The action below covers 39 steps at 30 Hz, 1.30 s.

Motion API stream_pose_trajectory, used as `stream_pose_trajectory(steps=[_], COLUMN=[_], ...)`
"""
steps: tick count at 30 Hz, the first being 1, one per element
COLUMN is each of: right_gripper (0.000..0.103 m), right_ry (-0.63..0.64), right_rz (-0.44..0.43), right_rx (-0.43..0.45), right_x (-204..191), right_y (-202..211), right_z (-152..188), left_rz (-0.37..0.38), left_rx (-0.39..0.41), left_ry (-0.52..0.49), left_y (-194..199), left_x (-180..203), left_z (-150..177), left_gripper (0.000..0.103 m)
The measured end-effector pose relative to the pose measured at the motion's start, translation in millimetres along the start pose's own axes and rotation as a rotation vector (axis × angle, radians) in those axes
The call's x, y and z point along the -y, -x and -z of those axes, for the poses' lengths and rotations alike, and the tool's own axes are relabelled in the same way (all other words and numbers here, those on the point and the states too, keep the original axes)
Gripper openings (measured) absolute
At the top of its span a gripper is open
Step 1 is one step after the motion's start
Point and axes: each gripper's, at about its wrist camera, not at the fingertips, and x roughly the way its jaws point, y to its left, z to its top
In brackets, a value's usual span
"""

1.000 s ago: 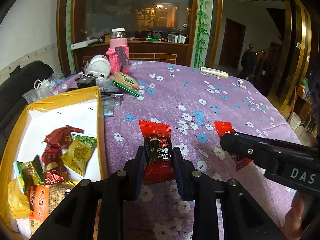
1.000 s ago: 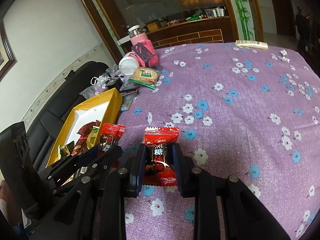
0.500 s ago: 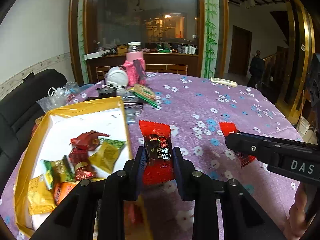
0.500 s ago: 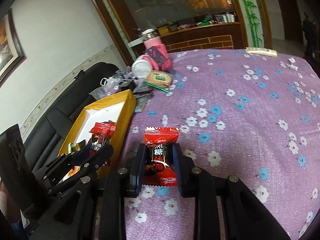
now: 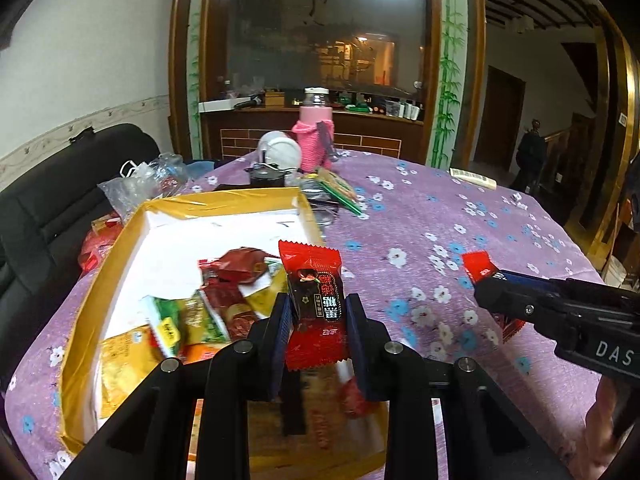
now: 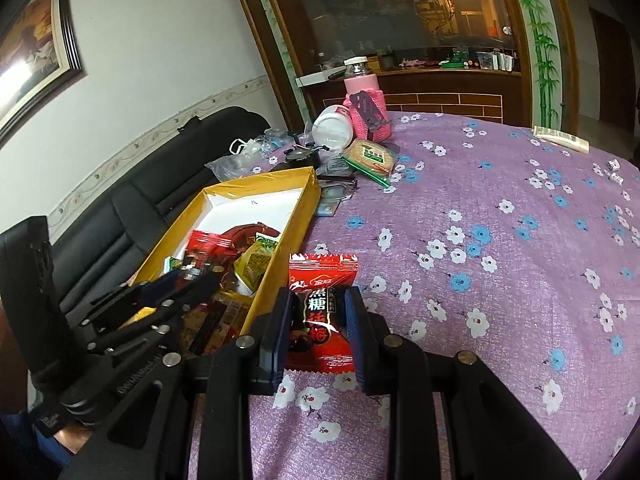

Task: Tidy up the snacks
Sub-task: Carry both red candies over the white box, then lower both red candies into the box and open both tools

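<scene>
While each hand-held gripper carries one red-wrapped candy, most of the sorting looks done and only these two pieces visibly remain outside the box. Nearest in the left wrist view, the left hand-held gripper (image 5: 316, 320) is clamped on a red-and-black candy packet (image 5: 314, 304), which hangs over the near right corner of the yellow cardboard box (image 5: 120, 240), above the snacks inside it. Nearest in the right wrist view, the right hand-held gripper (image 6: 318, 320) is clamped on a second red candy packet (image 6: 324, 300), held above the purple flowered worktop (image 6: 500, 260) just right of the box's right wall, so it is not yet over the opening.

Inside the box lies a loose pile of wrapped snacks (image 5: 208, 308) in red, green, yellow and orange, crowded toward the near end; the far half shows bare white floor, so room is plentiful.

Farther off, near the box's far right corner, a green-edged cracker packet (image 6: 370, 156) lies on the worktop. It may also need boxing, though that is a guess. Beyond it stand a white jar (image 6: 334, 128) on its side and a bottle in a pink knitted sleeve (image 6: 366, 100), neither of which looks like a snack to be sorted.
</scene>
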Motion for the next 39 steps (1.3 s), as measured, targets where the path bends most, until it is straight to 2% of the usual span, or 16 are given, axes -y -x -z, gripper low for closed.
stream_pose_trajectory(steps=[4,12,18,21,27,39], right_gripper=[0.026,0.026,0.026,0.026,0.026,0.026], right_ry=[-0.001,0.037,0.046,0.027,0.035,0.032], right_rz=[-0.018,-0.113,-0.065,-0.075,-0.066,-0.068], right_rx=[-0.009,-0.061,-0.127,-0.15,-0.138,-0.157], right_x=[-14.1,-75.1,-109.2,-112.0,-111.6,-106.7], right_y=[0.1,-18.9,-54.9,-69.3,-82.4,-94.9], right_z=[-3.5,-7.4,-4.1,1.2,8.1,14.0], left_rz=[-0.009,-0.05,-0.063,-0.052,-0.033,-0.039], left_rx=[0.007,-0.008,-0.05,-0.06,-0.095,-0.103], left_ry=[0.02,0.107,0.183,0.205,0.241,0.231], left_y=[5.8,8.5,-0.5,-3.1,-10.8,-13.0], left_x=[-19.1,-70.9,-97.1,-101.9,-107.9,-106.0], left_z=[3.6,14.5,22.4,24.0,25.3,24.6], left_gripper=[0.028,0.028,0.028,0.028,0.028,0.028])
